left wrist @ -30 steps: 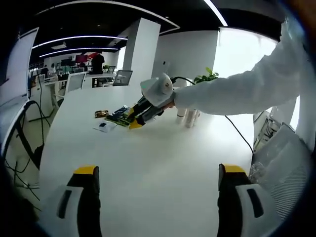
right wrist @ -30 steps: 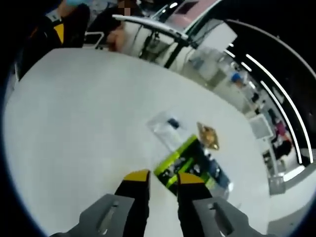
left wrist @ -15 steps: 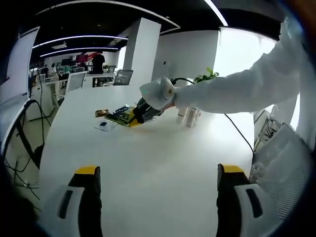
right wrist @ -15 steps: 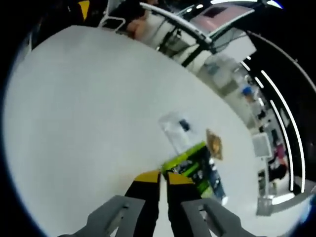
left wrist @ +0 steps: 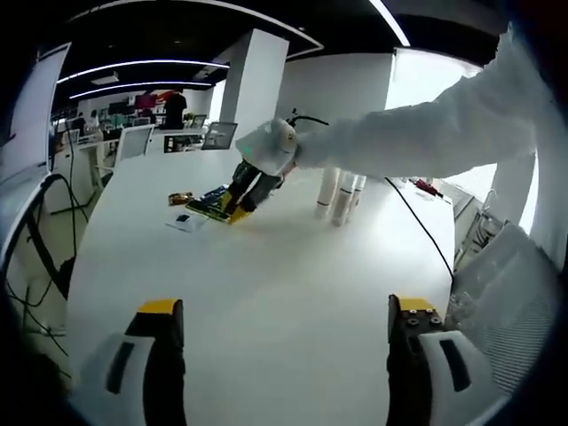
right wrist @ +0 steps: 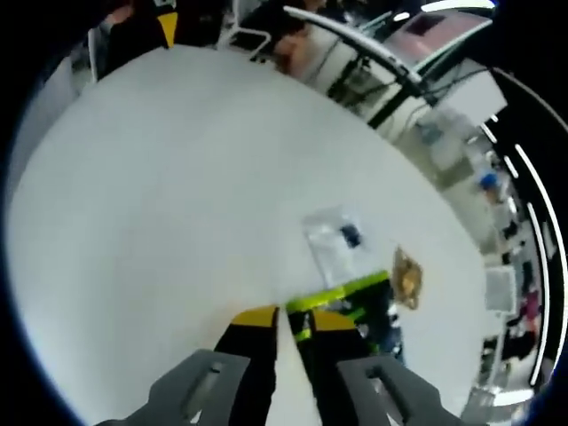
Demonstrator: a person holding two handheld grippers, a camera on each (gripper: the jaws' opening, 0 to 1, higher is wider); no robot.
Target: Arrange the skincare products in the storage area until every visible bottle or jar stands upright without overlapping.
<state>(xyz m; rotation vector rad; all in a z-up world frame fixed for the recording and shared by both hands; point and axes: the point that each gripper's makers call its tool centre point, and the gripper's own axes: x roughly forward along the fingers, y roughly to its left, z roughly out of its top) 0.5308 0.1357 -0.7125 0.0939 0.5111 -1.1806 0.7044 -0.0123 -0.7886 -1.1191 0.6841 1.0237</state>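
Big white tabletop (left wrist: 284,293), bottles (left wrist: 340,197) standing mid-table. Over the last second the right gripper (right wrist: 286,318) narrowed its jaws and reached the green packet (right wrist: 342,297); whether it grips is unclear. Left gripper (left wrist: 282,315) hangs wide open, empty, so sorting has barely started.

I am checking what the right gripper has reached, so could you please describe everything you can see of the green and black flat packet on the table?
The green and black flat packet looks like a thin glossy pack with a bright green band along one edge and dark printed panels. It lies flat on the white table, beside a clear plastic sachet and a small gold wrapper. The right gripper has its yellow-tipped fingers nearly closed at its near edge; whether they pinch it cannot be told.
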